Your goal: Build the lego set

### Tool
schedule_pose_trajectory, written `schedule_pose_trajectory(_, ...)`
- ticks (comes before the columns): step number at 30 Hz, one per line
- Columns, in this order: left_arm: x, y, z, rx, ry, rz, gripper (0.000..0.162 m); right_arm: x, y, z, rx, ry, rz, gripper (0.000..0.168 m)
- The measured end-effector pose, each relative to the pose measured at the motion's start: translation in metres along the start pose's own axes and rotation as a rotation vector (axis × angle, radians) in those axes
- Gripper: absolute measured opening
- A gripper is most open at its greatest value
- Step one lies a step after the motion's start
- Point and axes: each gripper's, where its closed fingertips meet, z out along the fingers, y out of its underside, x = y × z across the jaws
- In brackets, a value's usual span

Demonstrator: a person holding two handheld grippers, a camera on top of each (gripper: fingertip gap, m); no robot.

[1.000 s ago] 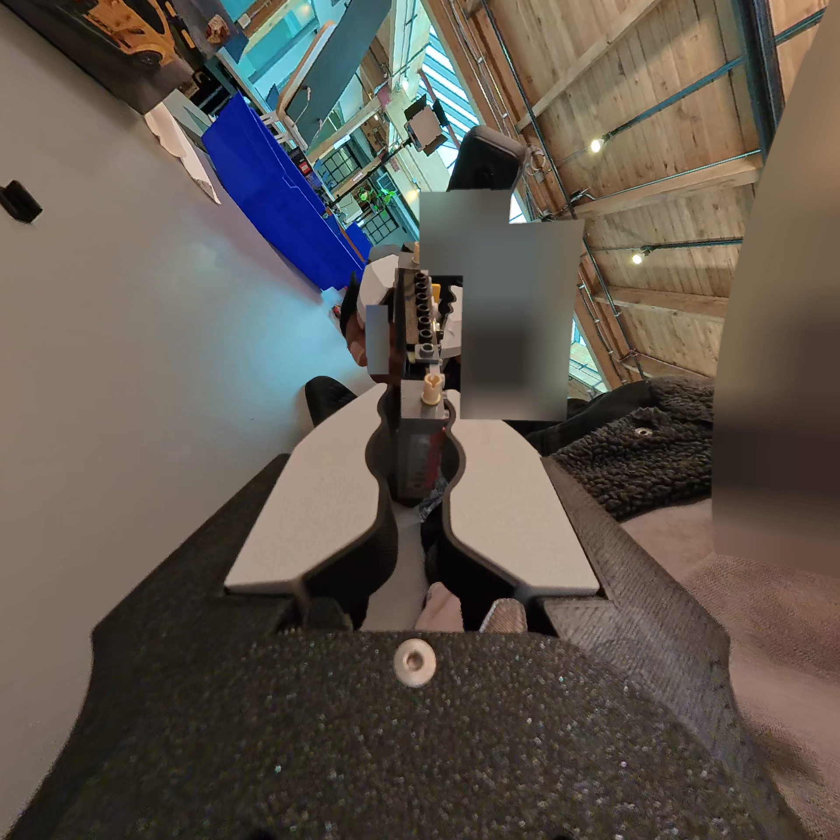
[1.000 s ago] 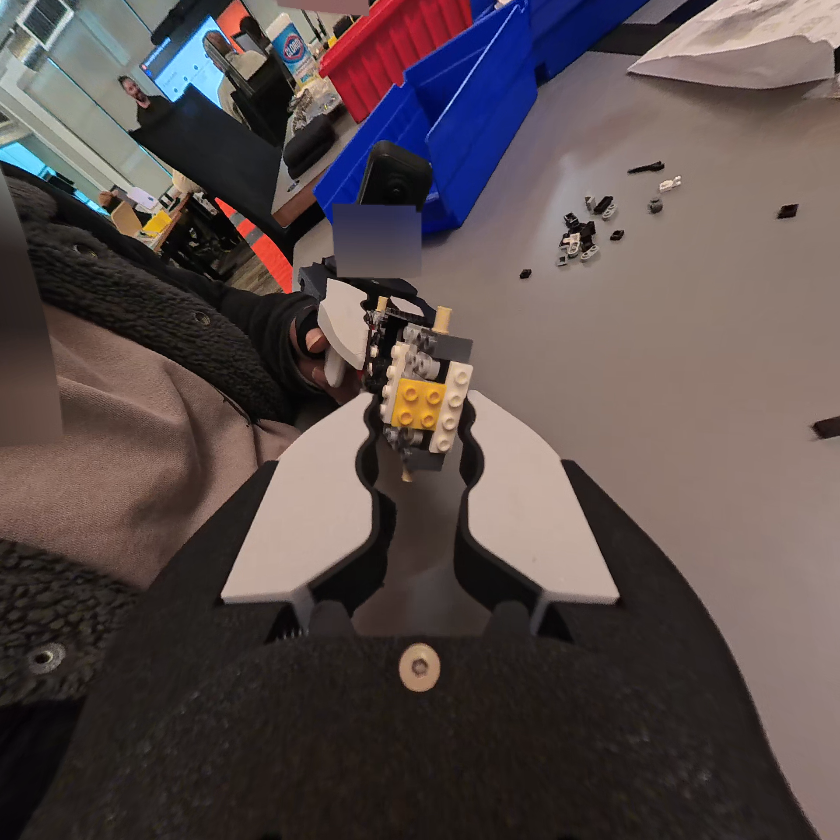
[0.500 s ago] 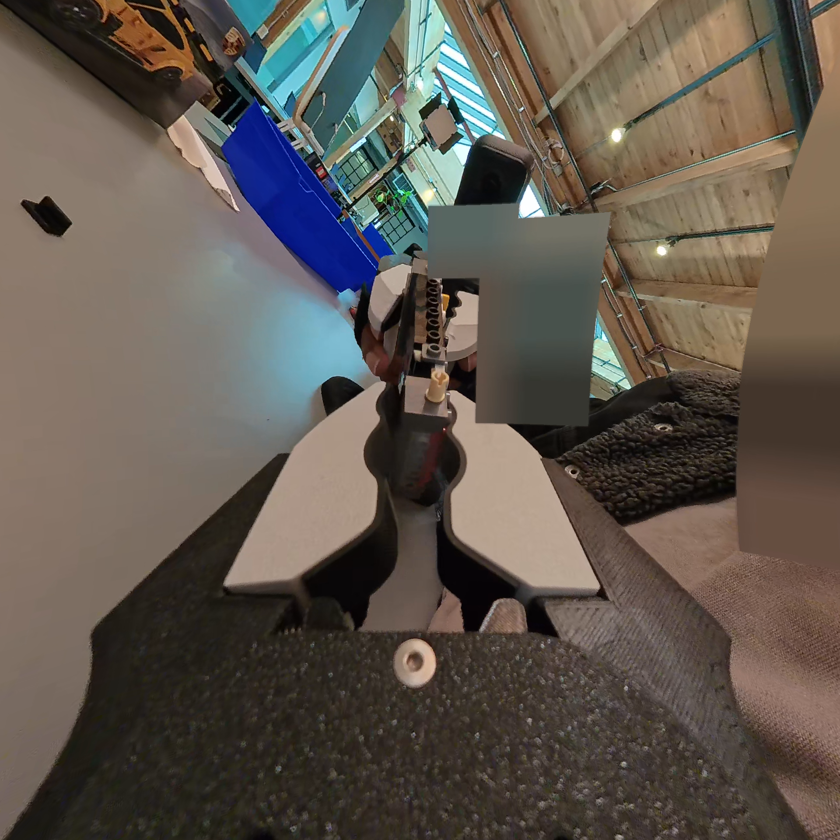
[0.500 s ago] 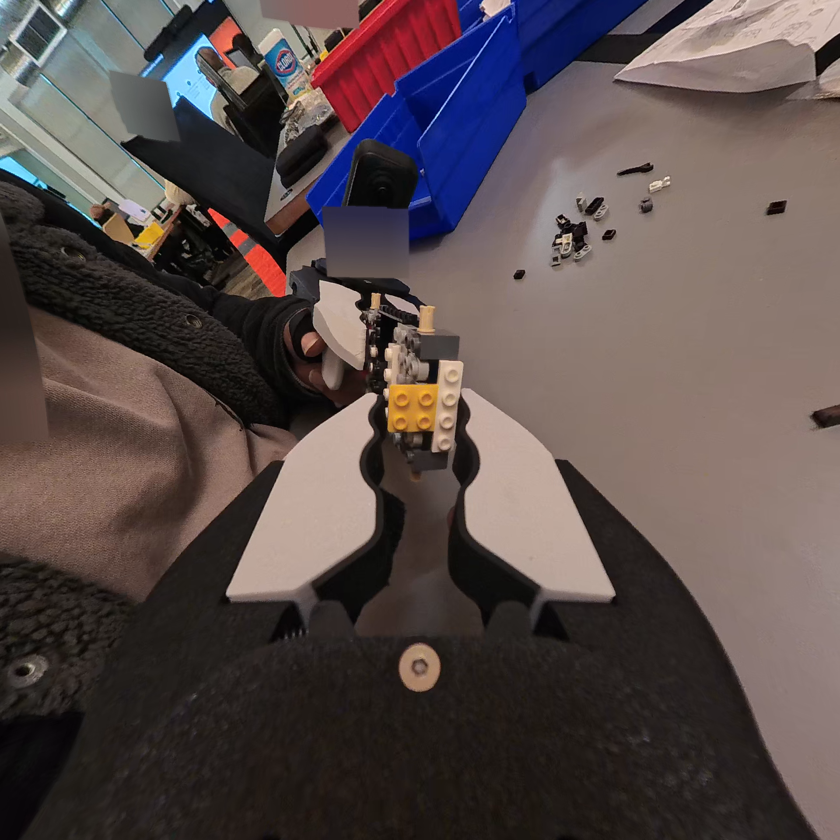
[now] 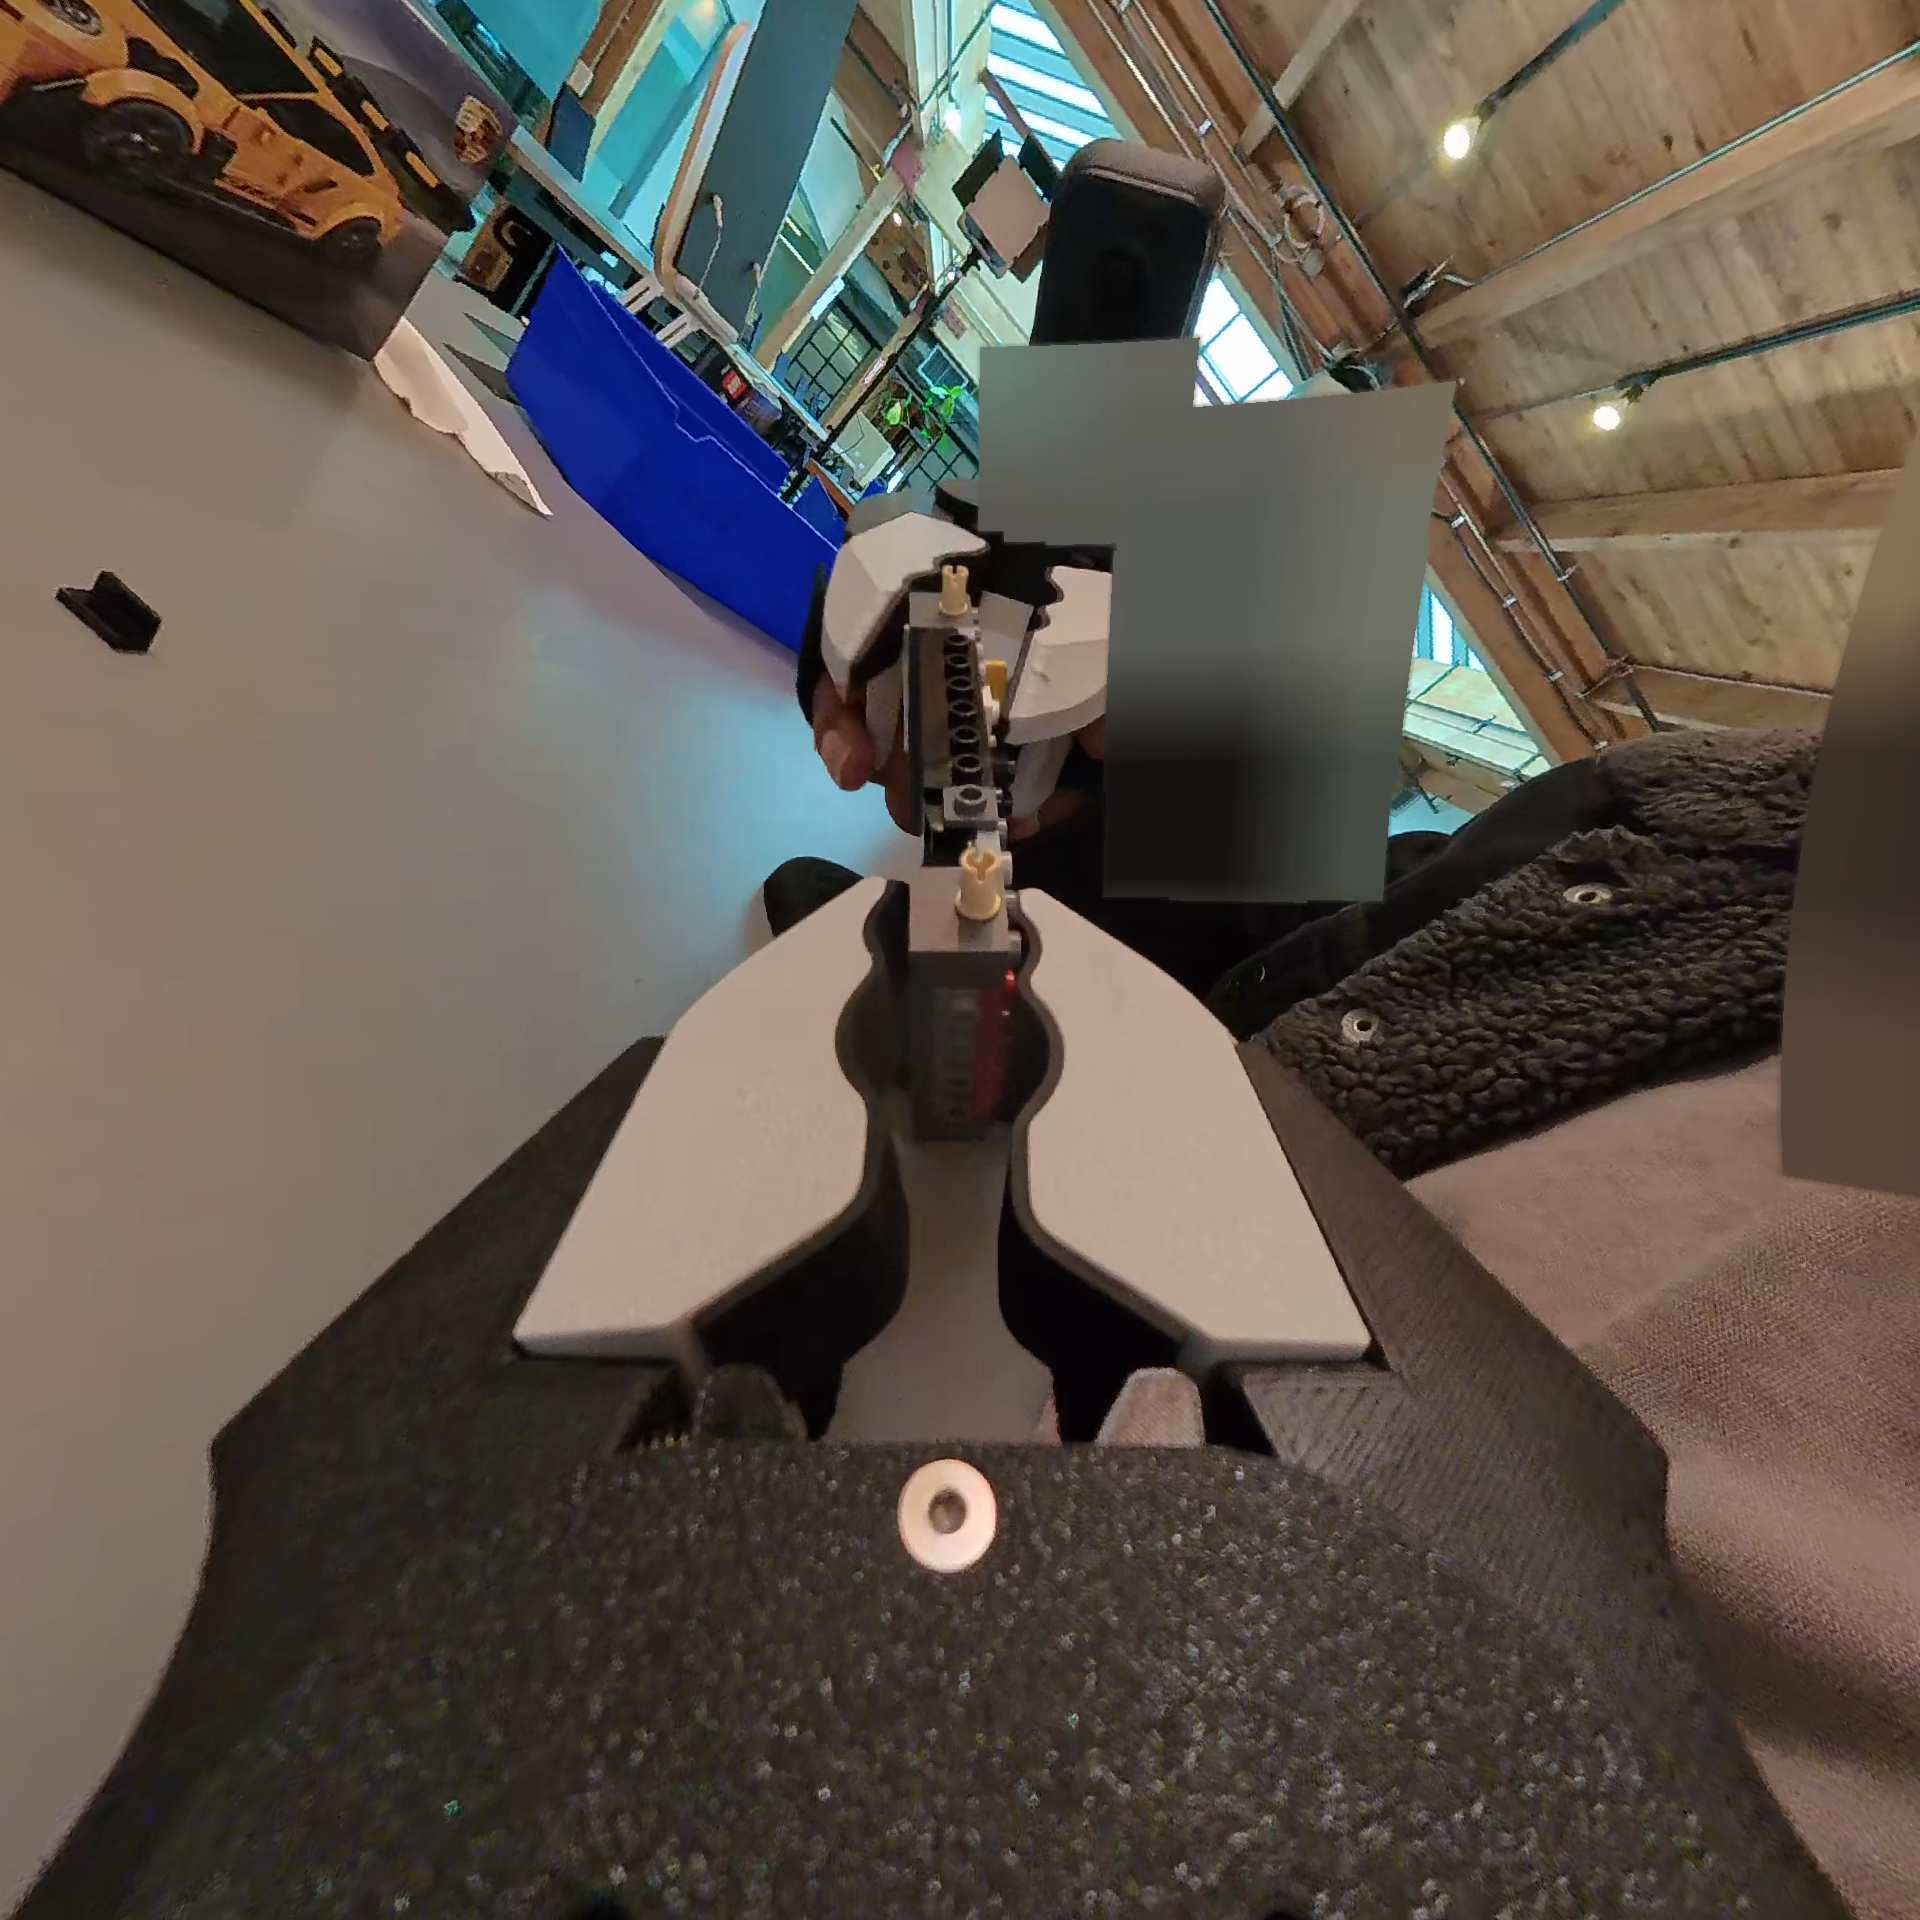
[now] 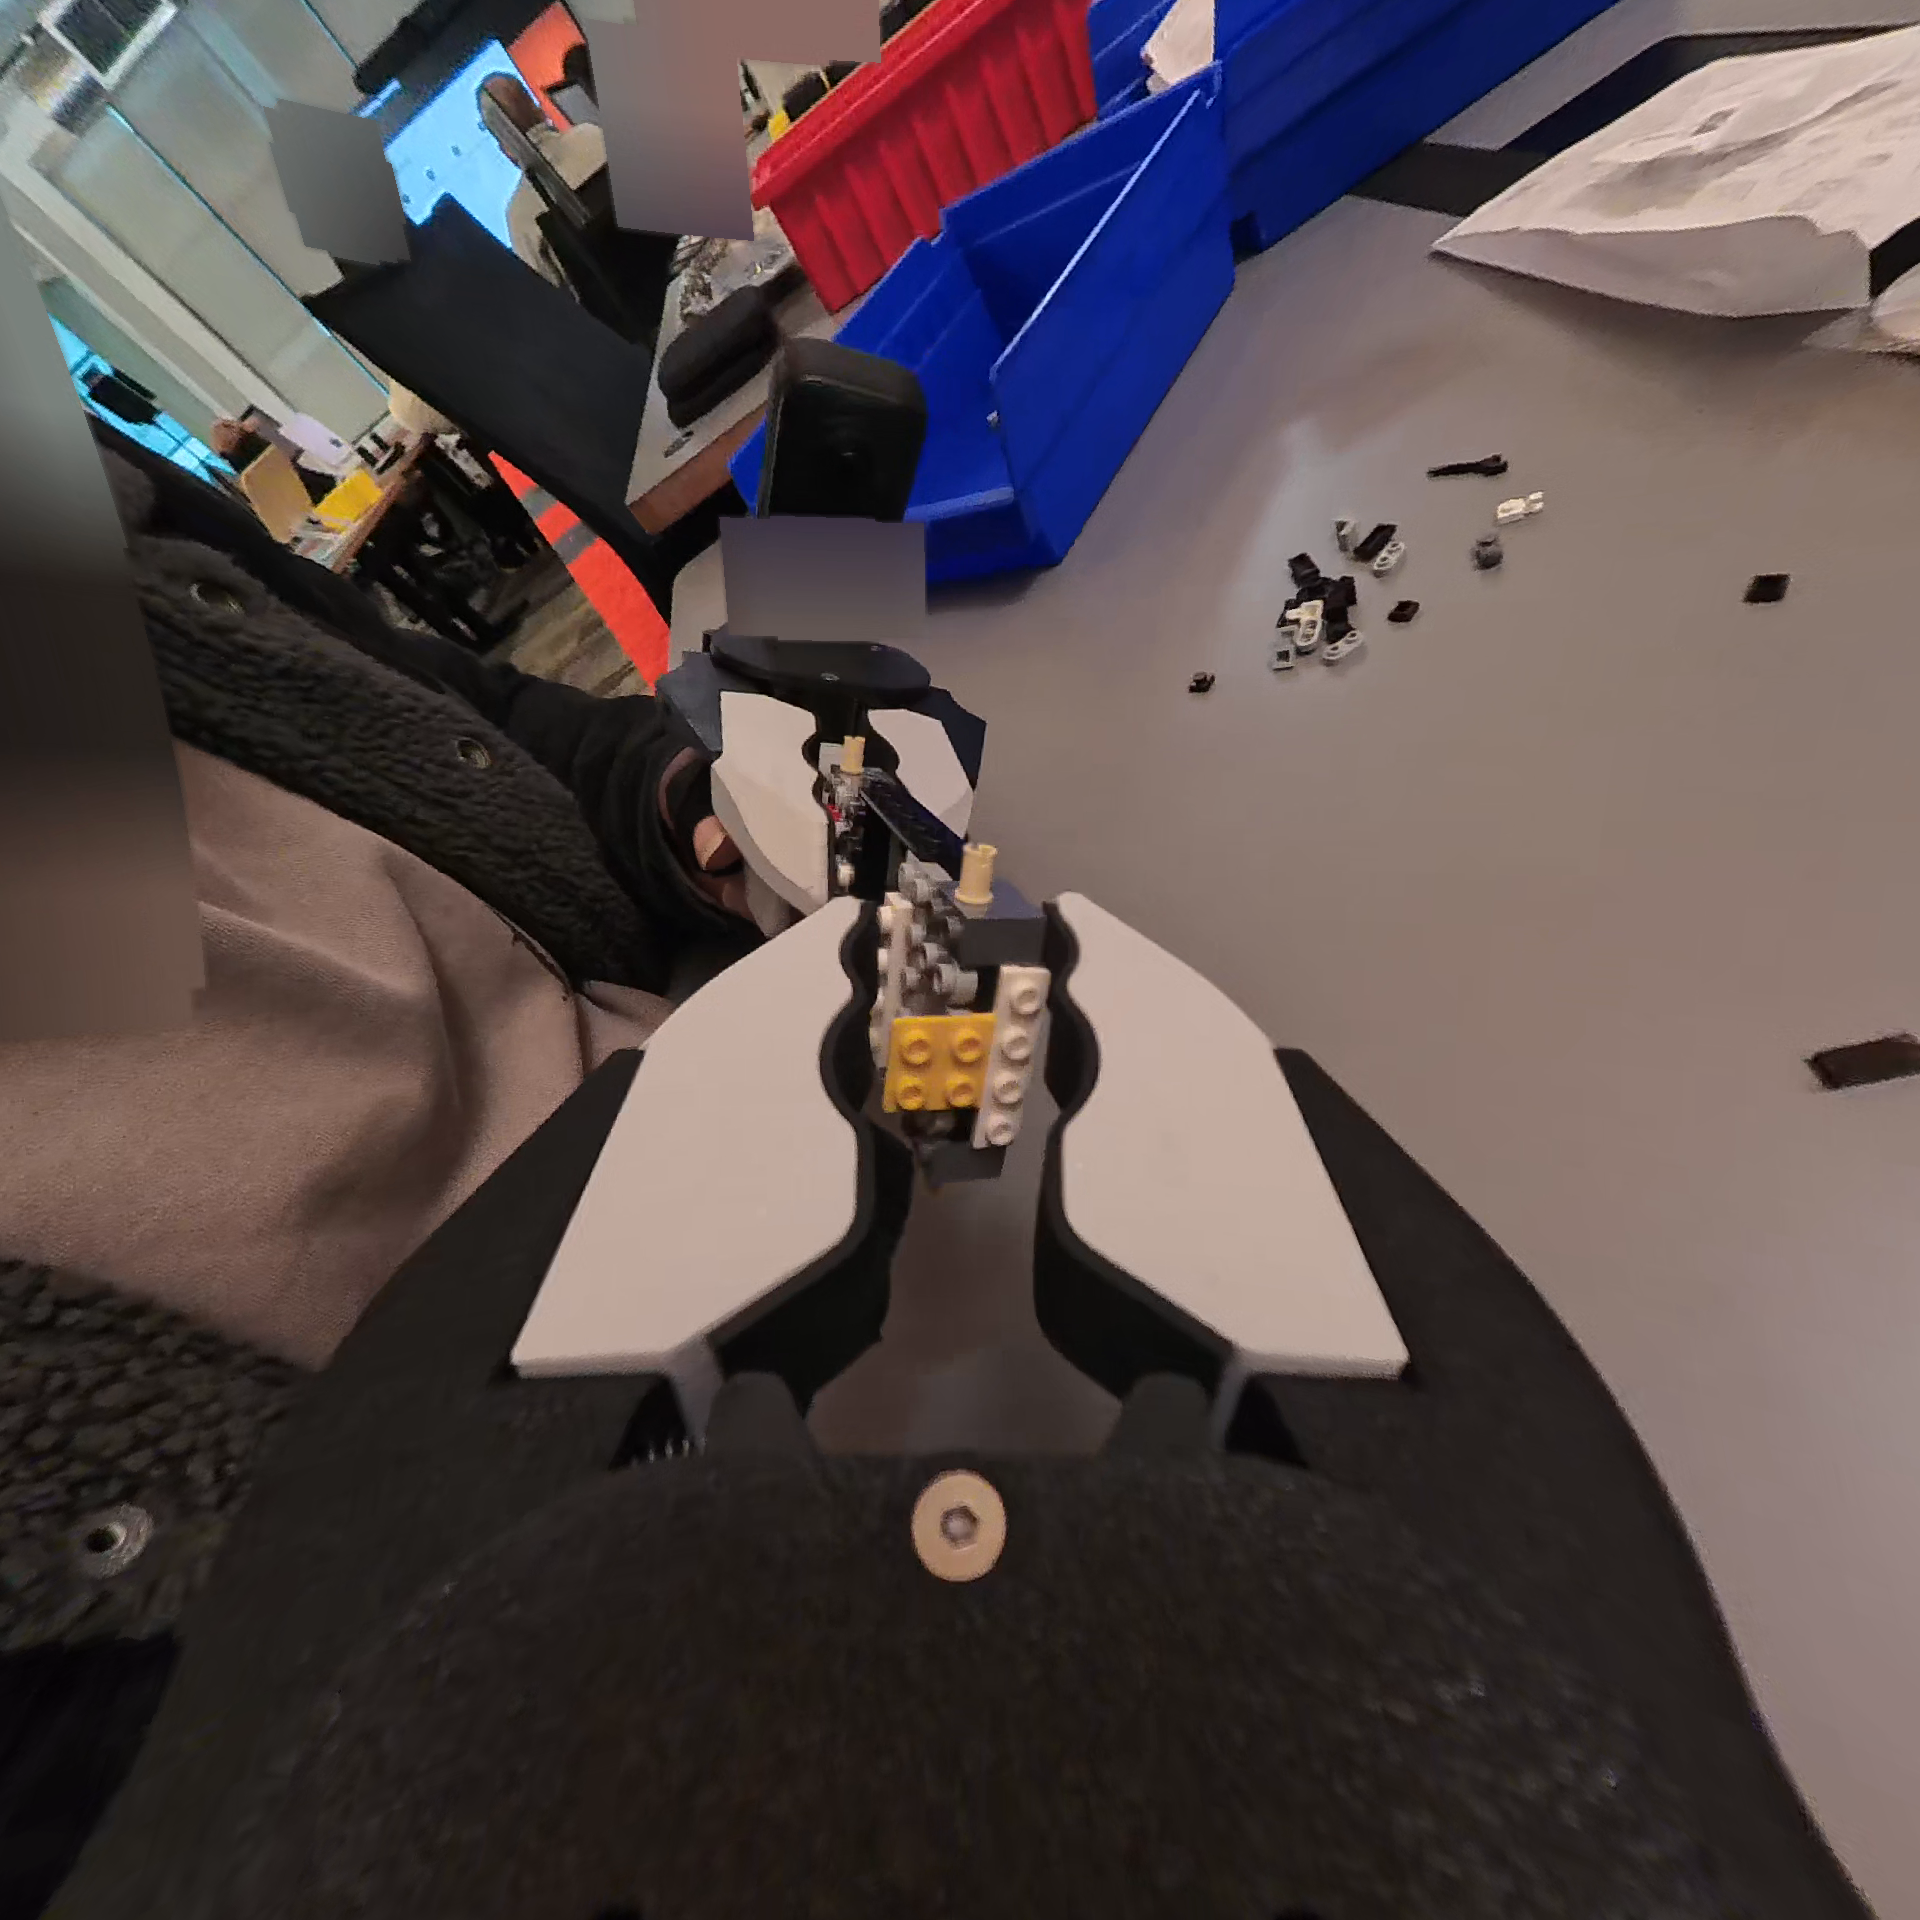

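A small lego assembly is held in the air above the grey table [image 6: 1507, 935] between both grippers. In the right wrist view its yellow and white end [image 6: 940, 1060] sits between the fingers of my right gripper [image 6: 956, 914], which is shut on it. In the left wrist view its dark grey end [image 5: 961, 997], with a tan pin on top, is clamped in my left gripper [image 5: 956, 914]. Each gripper shows beyond the assembly in the other's view: the left gripper [image 6: 847, 790] and the right gripper [image 5: 966, 634].
Several loose small pieces [image 6: 1325, 613] lie on the table, with single black pieces [image 6: 1860, 1062] [image 5: 109, 613] apart. Blue bins [image 6: 1091, 343], a red bin [image 6: 925, 177] and a white paper bag [image 6: 1714, 197] stand at the back. A lego box [image 5: 208, 166] lies farther off. A person's jacket sleeve [image 6: 364, 727] is close at the left.
My right gripper's fingers have closed in on the yellow and white end, which now sits deeper between them. The left gripper keeps its hold.
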Motion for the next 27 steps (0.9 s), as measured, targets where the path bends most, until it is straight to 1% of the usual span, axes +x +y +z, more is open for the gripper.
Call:
schedule_pose_trajectory(9,-0.003,0.005,0.0,-0.029,-0.023,0.0,0.017,0.002,0.005,0.002,0.013,0.009,-0.009,0.027)
schedule_pose_trajectory(16,-0.005,0.0,-0.001,0.003,0.028,-0.125,0.016,0.004,0.001,0.002,0.039,-0.002,0.057,0.028)
schedule_pose_trajectory(18,-0.006,-0.002,-0.002,0.023,0.045,-0.167,0.016,0.002,-0.002,-0.001,0.045,-0.011,0.05,0.038)
schedule_pose_trajectory(19,-0.006,-0.003,-0.003,0.031,0.055,-0.183,0.016,0.001,-0.002,-0.004,0.037,-0.013,0.041,0.041)
schedule_pose_trajectory(27,0.004,-0.008,-0.004,0.058,0.129,-0.209,0.017,-0.01,0.005,-0.01,-0.013,0.017,-0.042,0.041)
